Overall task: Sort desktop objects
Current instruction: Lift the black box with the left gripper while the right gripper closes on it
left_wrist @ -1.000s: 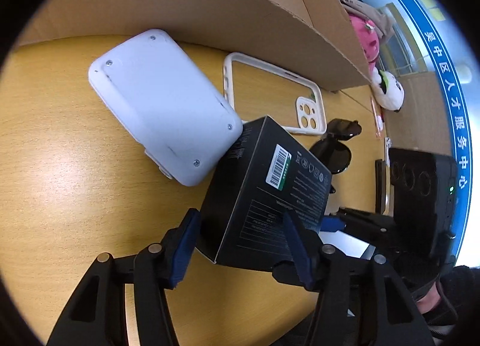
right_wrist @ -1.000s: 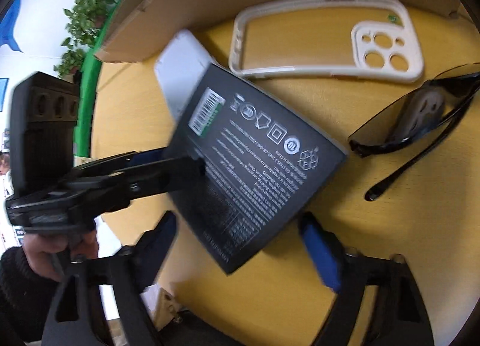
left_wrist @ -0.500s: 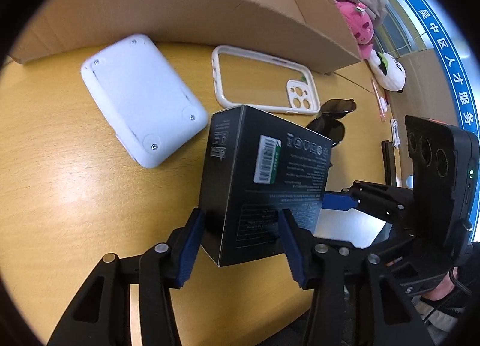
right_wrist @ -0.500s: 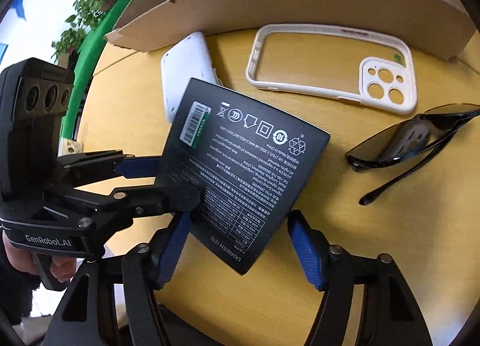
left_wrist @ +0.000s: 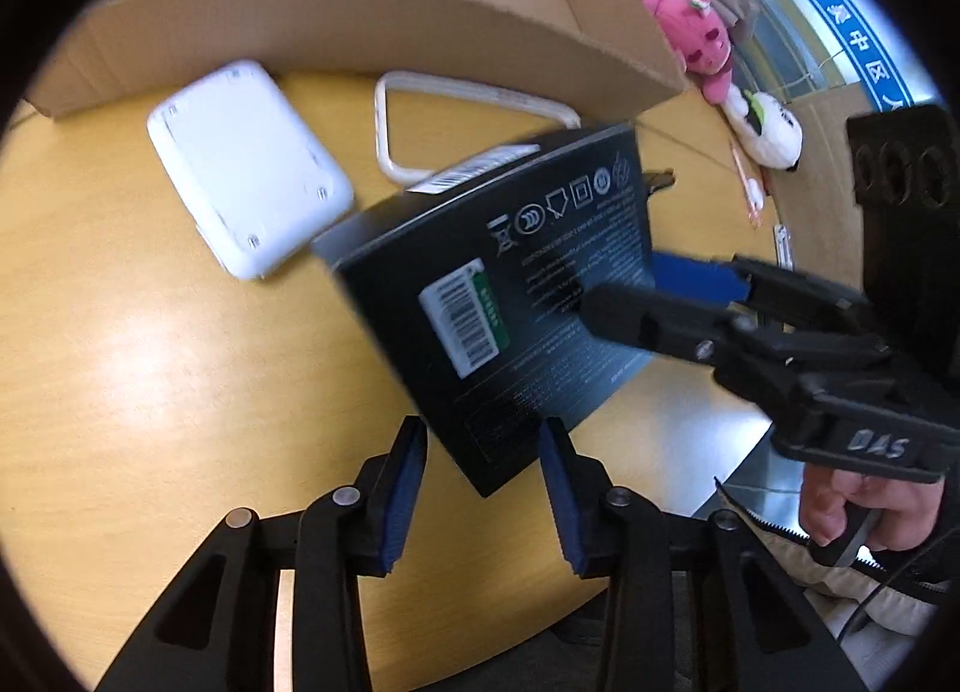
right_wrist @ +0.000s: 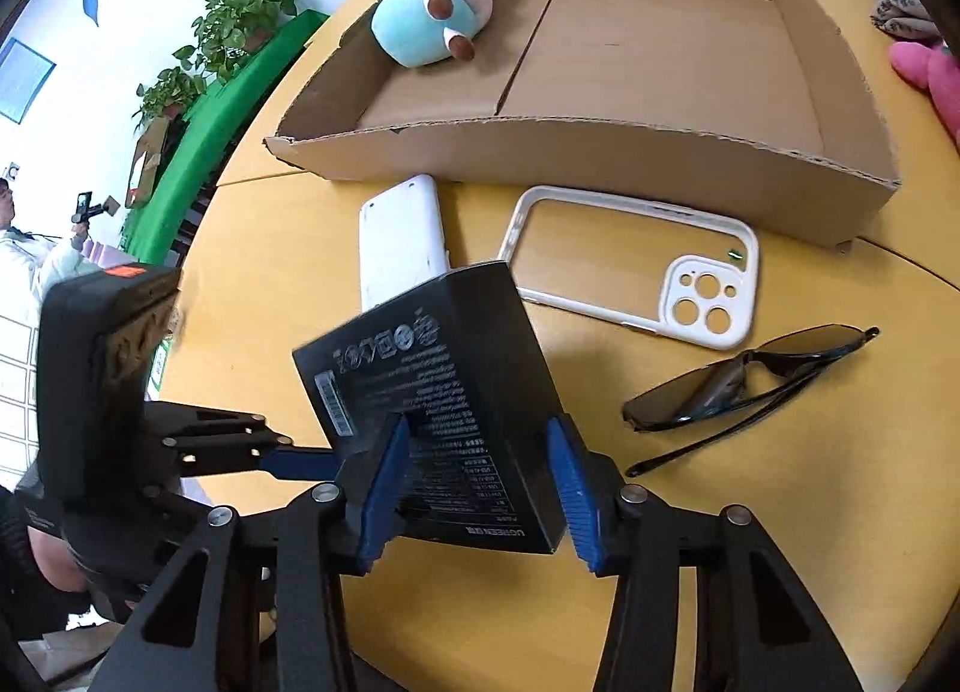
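A black product box (left_wrist: pixel 516 296) (right_wrist: pixel 444 422) is lifted above the wooden table. My right gripper (right_wrist: pixel 474 482) is shut on its lower end; it also shows in the left wrist view (left_wrist: pixel 654 296) clamping the box. My left gripper (left_wrist: pixel 483 488) is open just below the box's corner, not gripping it; it shows at the left of the right wrist view (right_wrist: pixel 300 461). On the table lie a white flat device (left_wrist: pixel 246 164) (right_wrist: pixel 399 239), a white phone case (right_wrist: pixel 636 266) (left_wrist: pixel 456 110) and black sunglasses (right_wrist: pixel 744 380).
A shallow cardboard tray (right_wrist: pixel 600 152) (left_wrist: pixel 360 14) stands behind the objects and holds a teal plush toy (right_wrist: pixel 435 11). Pink and white plush toys (left_wrist: pixel 720 50) lie at the far right. The table's front edge (left_wrist: pixel 690 482) is close to the grippers.
The box passed from my left gripper to my right gripper and was lifted higher. My left jaws opened and dropped back from the box.
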Demonstrator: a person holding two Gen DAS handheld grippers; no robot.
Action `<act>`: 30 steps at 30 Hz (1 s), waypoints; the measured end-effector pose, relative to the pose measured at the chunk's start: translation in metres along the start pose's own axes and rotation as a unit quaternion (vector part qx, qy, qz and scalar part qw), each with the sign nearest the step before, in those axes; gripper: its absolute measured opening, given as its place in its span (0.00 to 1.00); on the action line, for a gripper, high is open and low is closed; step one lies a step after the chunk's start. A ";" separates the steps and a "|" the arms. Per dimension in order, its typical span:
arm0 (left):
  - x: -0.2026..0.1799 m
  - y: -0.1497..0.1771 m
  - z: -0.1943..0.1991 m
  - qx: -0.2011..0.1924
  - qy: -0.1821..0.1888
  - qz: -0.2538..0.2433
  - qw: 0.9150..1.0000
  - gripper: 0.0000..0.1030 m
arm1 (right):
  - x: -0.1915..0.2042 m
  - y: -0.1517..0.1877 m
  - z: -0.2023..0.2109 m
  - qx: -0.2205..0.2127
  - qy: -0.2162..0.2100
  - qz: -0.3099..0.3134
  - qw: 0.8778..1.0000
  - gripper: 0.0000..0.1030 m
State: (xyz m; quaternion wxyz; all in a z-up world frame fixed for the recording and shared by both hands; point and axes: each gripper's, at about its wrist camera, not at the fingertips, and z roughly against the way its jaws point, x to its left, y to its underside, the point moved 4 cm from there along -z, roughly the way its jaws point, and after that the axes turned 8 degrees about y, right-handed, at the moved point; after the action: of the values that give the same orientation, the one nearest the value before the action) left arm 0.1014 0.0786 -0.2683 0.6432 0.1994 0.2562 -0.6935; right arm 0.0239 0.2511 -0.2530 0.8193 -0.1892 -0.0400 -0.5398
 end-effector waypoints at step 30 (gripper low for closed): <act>-0.023 -0.134 0.105 -0.126 -0.028 -0.057 0.990 0.34 | -0.003 -0.117 0.065 -0.129 -0.015 -0.038 0.991 0.41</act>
State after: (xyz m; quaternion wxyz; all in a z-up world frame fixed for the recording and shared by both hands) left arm -0.0241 0.0380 -0.1579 0.6292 0.0827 0.3345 -0.6967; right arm -0.0732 0.2359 -0.1625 0.7660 -0.2995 0.0104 -0.5687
